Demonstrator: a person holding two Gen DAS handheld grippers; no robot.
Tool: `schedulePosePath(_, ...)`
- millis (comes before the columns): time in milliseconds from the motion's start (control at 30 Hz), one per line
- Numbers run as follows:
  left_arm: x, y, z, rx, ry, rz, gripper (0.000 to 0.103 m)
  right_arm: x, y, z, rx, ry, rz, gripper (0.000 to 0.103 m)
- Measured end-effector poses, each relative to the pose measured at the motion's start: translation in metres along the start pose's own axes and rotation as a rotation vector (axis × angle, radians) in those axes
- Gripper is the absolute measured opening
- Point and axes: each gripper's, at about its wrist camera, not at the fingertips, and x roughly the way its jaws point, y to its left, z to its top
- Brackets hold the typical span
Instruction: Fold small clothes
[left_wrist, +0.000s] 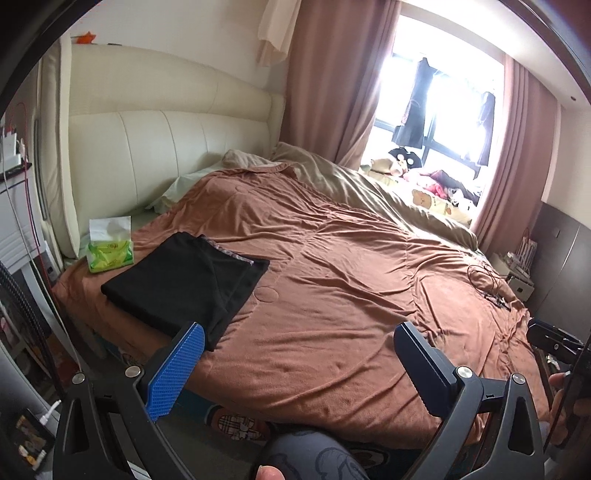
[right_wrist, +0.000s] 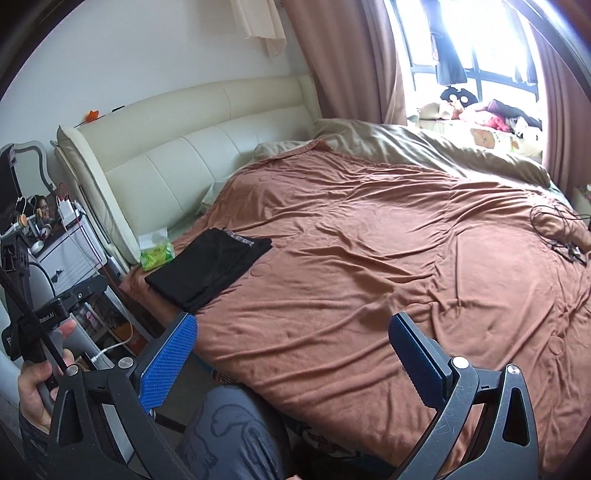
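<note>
1. Both the left gripper and the right gripper hang released, holding nothing.
2. The black garment lies apparently folded at the near left of the bed, beside a tissue pack.
3. This fold looks finished; next comes fetching another piece.

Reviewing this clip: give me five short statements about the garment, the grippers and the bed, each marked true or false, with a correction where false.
1. The black garment lies folded on the brown blanket. True.
2. The left gripper is clamped on the garment. False: its jaws are wide apart and hold nothing.
3. A green tissue pack sits beside the garment, toward the headboard. True.
4. The right gripper holds a sock. False: it is open and empty above the blanket.
5. The curtains are drawn fully shut. False: they are parted and daylight comes through the window.
</note>
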Motion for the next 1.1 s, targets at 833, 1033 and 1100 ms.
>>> schedulePosePath(833,-0.074,-0.051,-0.103,0.129,-0.070,-0.056,0.103,-0.099,-0.011,-0.121,0.006,-0.118,-0.068,0.103)
schedulePosePath(1033,-0.082,-0.050,-0.119,0.142,-0.068,-0.062,0.103,-0.106,-0.007,-0.131,0.005,-0.118,-0.073,0.103)
schedulePosePath(1100,-0.084,-0.048,-0.122,0.135,-0.073,-0.060,0.103,-0.109,-0.007,-0.135,0.014,-0.132,-0.079,0.103)
